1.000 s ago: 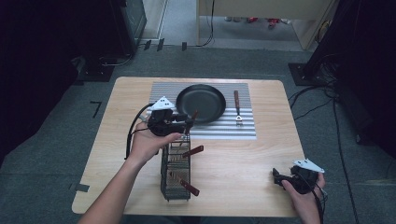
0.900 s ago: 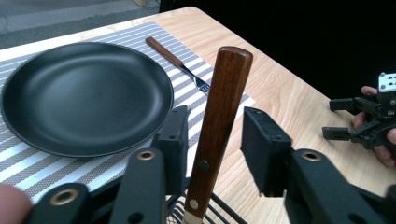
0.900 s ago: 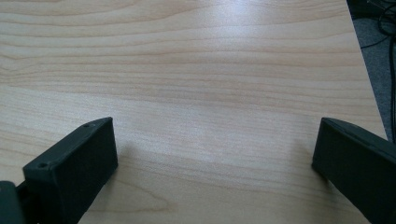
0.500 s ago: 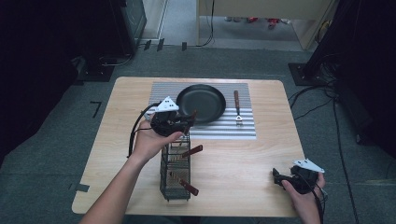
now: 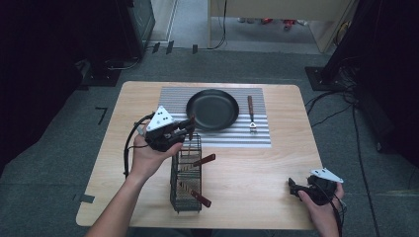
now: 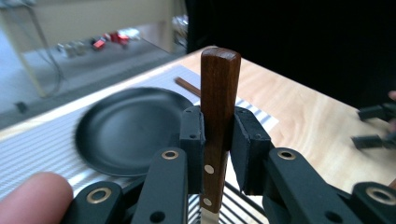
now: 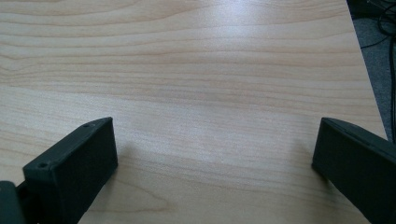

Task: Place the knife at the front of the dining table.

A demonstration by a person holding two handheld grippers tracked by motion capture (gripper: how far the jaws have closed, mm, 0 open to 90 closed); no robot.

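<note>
My left gripper [image 5: 187,129] [image 6: 218,140] is shut on the brown wooden handle [image 5: 191,120] [image 6: 219,88] of a riveted utensil, held upright. Its lower end points down over the far end of a black wire basket [image 5: 186,197] at the table's front middle. Two more wooden-handled utensils [image 5: 202,160] lean out of that basket. A black pan [image 5: 213,108] [image 6: 126,128] lies on a striped mat [image 5: 257,136] just beyond. My right gripper [image 5: 295,189] [image 7: 215,154] rests low over bare wood at the front right, jaws wide open and empty.
Another wooden-handled utensil [image 5: 251,112] [image 6: 187,86] lies on the mat right of the pan. The wooden table [image 5: 276,168] has open room on its right half and left edge. Dark equipment and cables stand on the floor around it.
My left gripper has shifted slightly left and back from the pan with the utensil still in it. The right hand has not moved.
</note>
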